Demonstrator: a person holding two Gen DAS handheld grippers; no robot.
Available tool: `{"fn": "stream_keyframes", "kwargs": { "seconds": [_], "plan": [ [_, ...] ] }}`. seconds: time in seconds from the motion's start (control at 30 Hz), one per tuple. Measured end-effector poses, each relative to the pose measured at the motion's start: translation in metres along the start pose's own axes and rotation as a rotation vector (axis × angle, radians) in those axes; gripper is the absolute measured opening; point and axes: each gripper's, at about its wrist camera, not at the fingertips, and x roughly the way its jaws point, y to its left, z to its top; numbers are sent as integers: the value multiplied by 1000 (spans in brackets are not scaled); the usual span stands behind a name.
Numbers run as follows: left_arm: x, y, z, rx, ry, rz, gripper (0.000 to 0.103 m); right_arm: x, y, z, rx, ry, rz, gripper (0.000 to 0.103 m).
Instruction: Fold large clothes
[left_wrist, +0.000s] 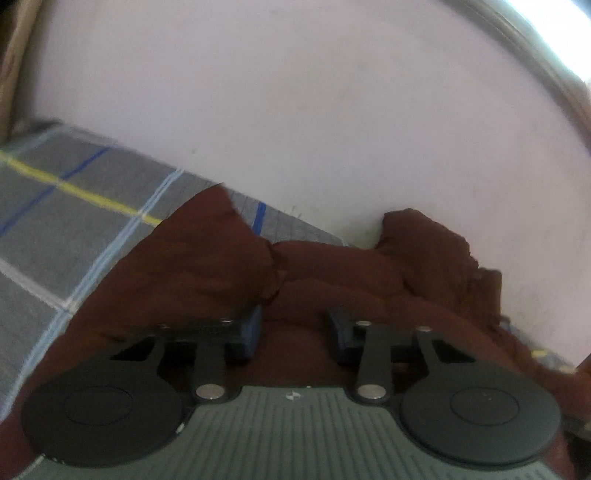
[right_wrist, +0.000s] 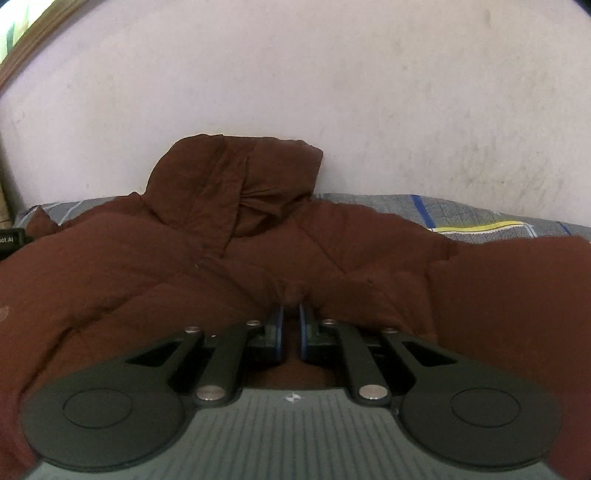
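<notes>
Nearest the lens in each wrist view lay the ribbed grey gripper body with its two black round discs and black linkage arms. The left gripper (left_wrist: 295, 334) had its fingers spread well apart, the blue-padded left fingertip (left_wrist: 251, 334) partly covered by a fold of the brown padded jacket (left_wrist: 207, 273), with fabric lying in the gap between the fingers; whether the cloth was actually gripped could not be told, and this view was blurred. The right gripper (right_wrist: 291, 332) had its blue-edged fingers drawn close together, a narrow slot remaining, and a small pucker of the jacket (right_wrist: 332, 266) sat at their tips, apparently pinched. The jacket lay spread across a bed covered by a grey checked sheet (left_wrist: 74, 206) with blue, yellow and white lines, the same sheet (right_wrist: 461, 218) showing beyond the garment in the right view. The jacket's hood (right_wrist: 236, 184) stood bunched against the pale wall (right_wrist: 332, 74) at the far edge of the bed. A small dark object with white lettering (right_wrist: 11, 236) sat at the left margin.
</notes>
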Motion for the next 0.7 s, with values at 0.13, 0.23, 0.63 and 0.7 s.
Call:
{"fn": "stream_keyframes", "kwargs": {
  "seconds": [0.13,0.23,0.63,0.7],
  "plan": [
    [0,17,-2,-82,-8,-34,29,1,-2,-3,1,-22,6,6],
    [1,16,-3,-67,-19,-29,29,4,-3,-4,1,-42,5,6],
    [-1,1,-6,5,-38,26,29,0,-10,-6,57,-82,38,7],
    [-1,2,-7,1,-40,26,29,0,-5,-6,28,-84,13,6]
  ]
}}
